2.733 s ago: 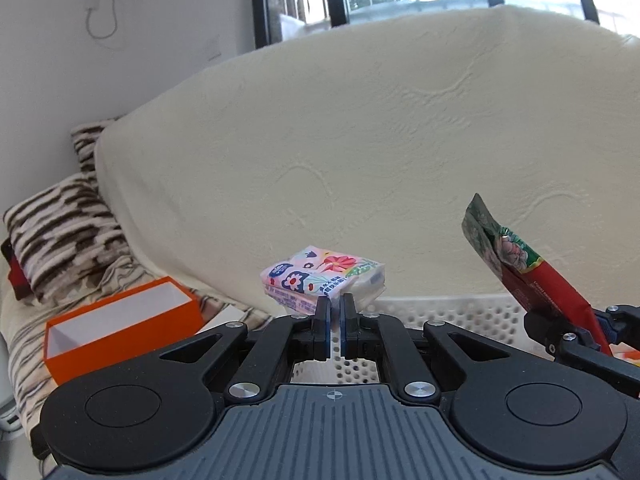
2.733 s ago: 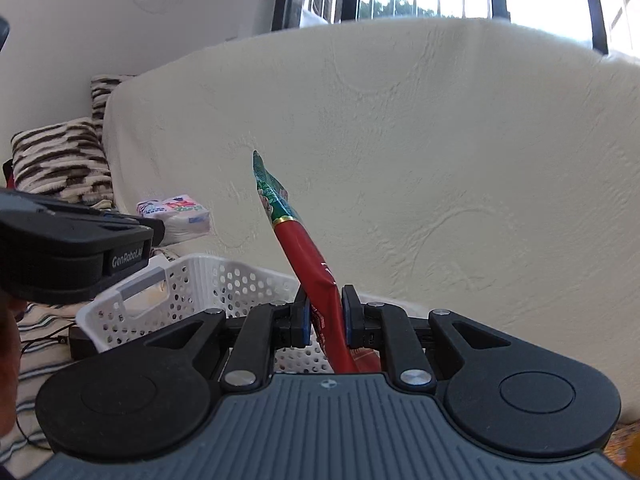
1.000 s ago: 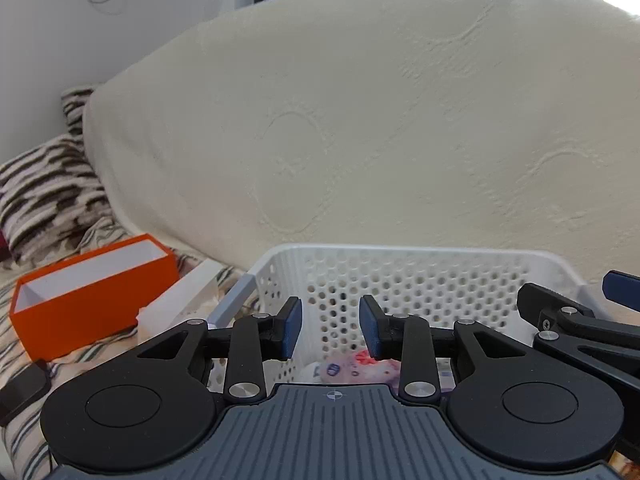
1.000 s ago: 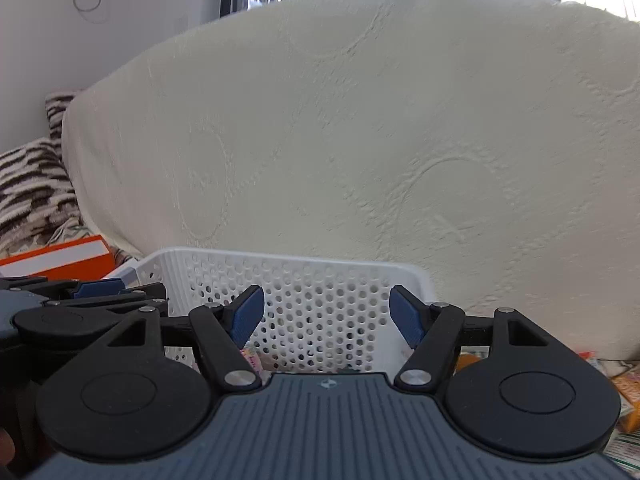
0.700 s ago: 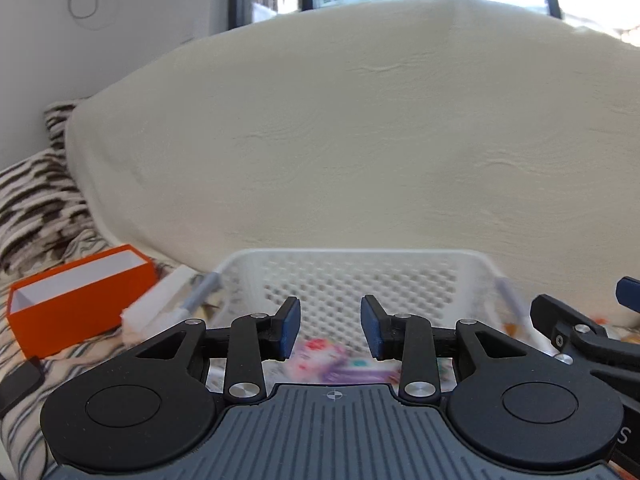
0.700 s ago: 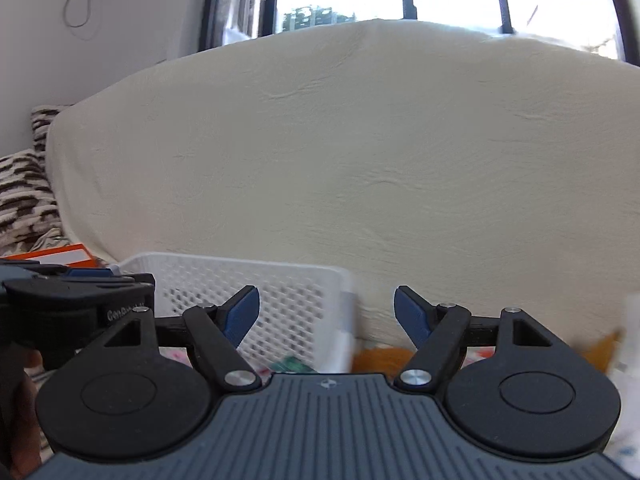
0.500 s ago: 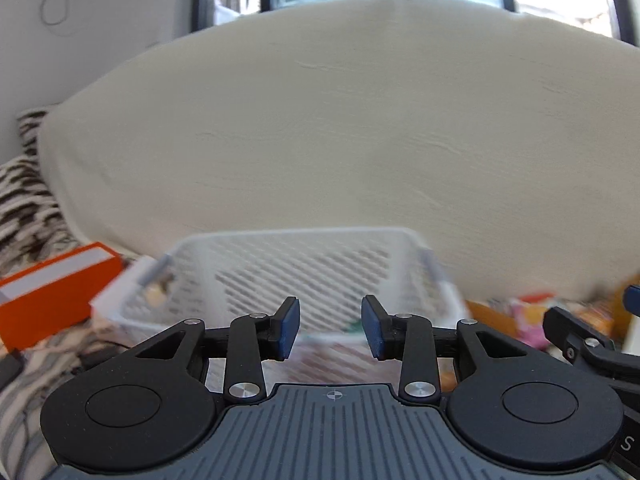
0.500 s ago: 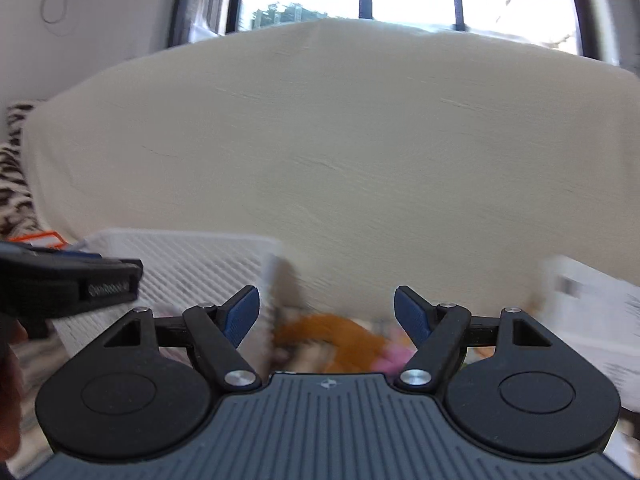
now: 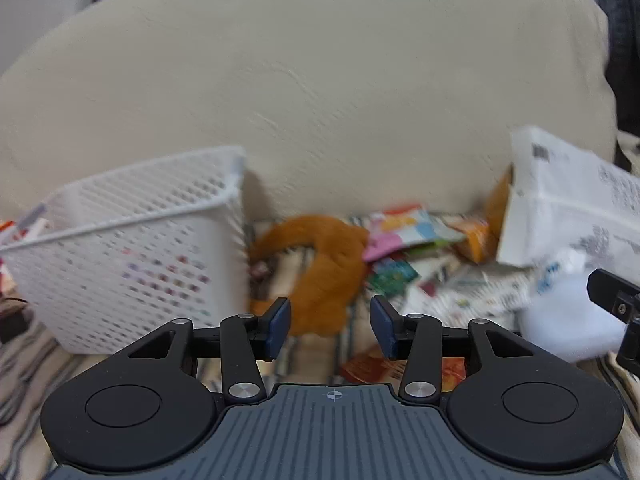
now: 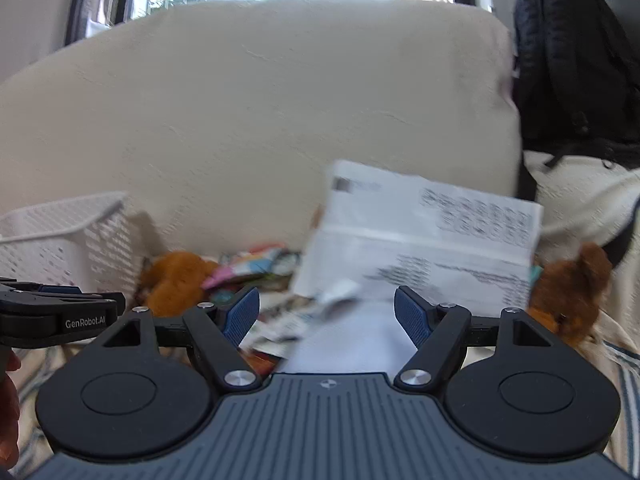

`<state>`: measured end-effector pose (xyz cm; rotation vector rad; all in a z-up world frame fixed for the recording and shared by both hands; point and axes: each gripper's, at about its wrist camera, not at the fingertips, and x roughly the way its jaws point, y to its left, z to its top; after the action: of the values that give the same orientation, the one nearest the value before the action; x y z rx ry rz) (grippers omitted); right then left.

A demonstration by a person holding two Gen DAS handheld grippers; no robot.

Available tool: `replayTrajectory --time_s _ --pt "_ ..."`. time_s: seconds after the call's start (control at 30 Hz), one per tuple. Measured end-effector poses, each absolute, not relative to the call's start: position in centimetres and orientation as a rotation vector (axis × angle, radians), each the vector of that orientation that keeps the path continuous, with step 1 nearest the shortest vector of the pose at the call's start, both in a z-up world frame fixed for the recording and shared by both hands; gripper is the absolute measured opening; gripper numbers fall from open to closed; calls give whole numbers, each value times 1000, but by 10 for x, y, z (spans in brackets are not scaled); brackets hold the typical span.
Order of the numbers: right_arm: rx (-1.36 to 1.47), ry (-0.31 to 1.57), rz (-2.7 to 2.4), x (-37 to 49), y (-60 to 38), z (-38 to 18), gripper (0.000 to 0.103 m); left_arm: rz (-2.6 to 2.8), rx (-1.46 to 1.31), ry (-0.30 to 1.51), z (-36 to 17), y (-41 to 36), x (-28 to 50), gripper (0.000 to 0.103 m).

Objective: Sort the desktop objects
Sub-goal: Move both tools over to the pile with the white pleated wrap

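Our left gripper [image 9: 330, 330] is opening, nothing between its pads, beside the white basket [image 9: 132, 248]; our right gripper [image 10: 326, 314] stands spread and empty before a white printed box [image 10: 424, 240].

Each camera sat just behind its own gripper and looked forward and slightly down along the fingers toward a cream cushion [image 9: 320, 100]. The left wrist view faced the white basket [image 9: 132, 256] from close by, with an orange plush toy [image 9: 320, 272] straight ahead. The right wrist view pointed further right, centred on a printed white box [image 10: 424, 240]. Both views shared the basket [image 10: 68, 232], toy [image 10: 176, 280], box [image 9: 568, 208] and cushion [image 10: 280, 100]. Both were motion-blurred.
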<state>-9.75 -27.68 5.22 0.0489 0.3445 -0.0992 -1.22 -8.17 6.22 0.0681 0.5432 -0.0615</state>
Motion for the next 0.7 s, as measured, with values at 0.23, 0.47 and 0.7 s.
replayTrajectory --time_s 0.23,0.47,0.7 --pt "94 390 -118 -90 -294 36 78 -103 68 592 41 -98 5 60" --pt "81 402 -105 -65 -290 31 78 -88 78 615 31 -105 28 60" --pt "96 432 -123 -40 -285 23 77 -94 77 642 13 -112 45 60"
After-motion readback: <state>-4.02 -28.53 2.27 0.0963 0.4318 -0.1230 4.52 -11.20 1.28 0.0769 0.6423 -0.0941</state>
